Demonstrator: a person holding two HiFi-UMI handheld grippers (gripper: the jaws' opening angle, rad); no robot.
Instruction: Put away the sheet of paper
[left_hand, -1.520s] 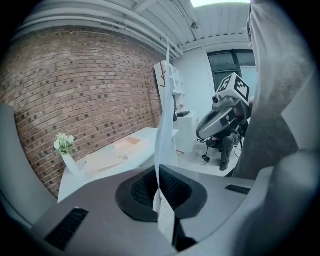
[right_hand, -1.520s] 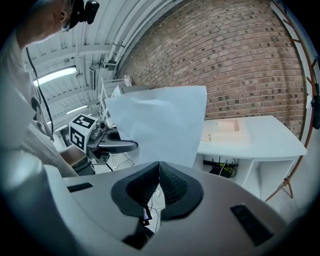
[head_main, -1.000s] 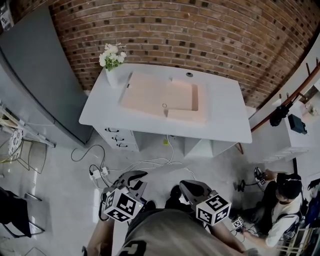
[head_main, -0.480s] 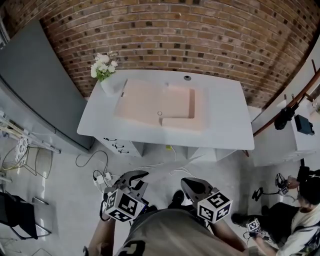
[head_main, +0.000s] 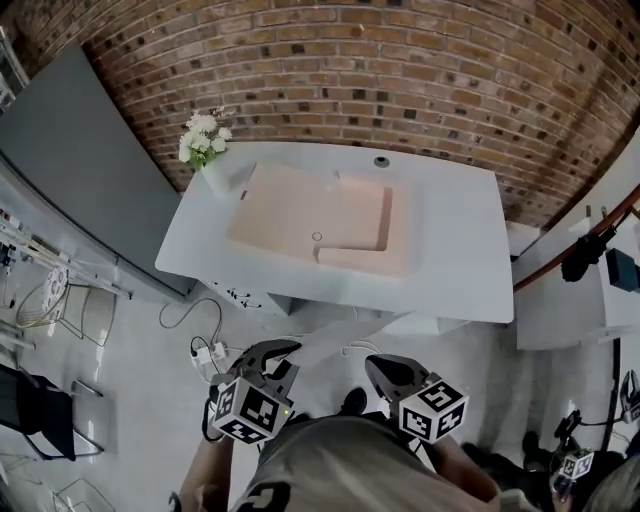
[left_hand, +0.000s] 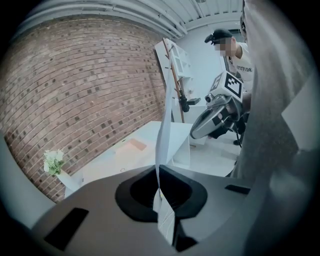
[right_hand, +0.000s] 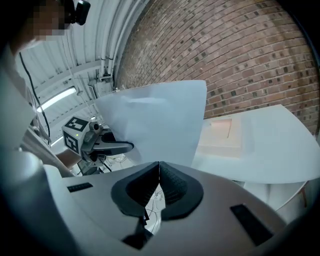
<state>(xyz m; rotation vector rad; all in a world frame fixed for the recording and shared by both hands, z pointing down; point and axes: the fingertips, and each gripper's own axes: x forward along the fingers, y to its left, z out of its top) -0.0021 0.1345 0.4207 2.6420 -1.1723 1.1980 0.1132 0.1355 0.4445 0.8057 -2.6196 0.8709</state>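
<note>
Left gripper view, left gripper (left_hand: 159, 172) pinching paper (left_hand: 164, 135)

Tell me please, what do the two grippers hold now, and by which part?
A sheet of paper. The left gripper pinches its edge between shut jaws; the right gripper is shut too, apparently on another edge.

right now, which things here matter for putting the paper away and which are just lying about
Job: sheet of paper, pinched in left claw; pink desk tray, possibly its destination.
Lying about: flower vase, power strip, chair; right claw shut, empty.
</note>
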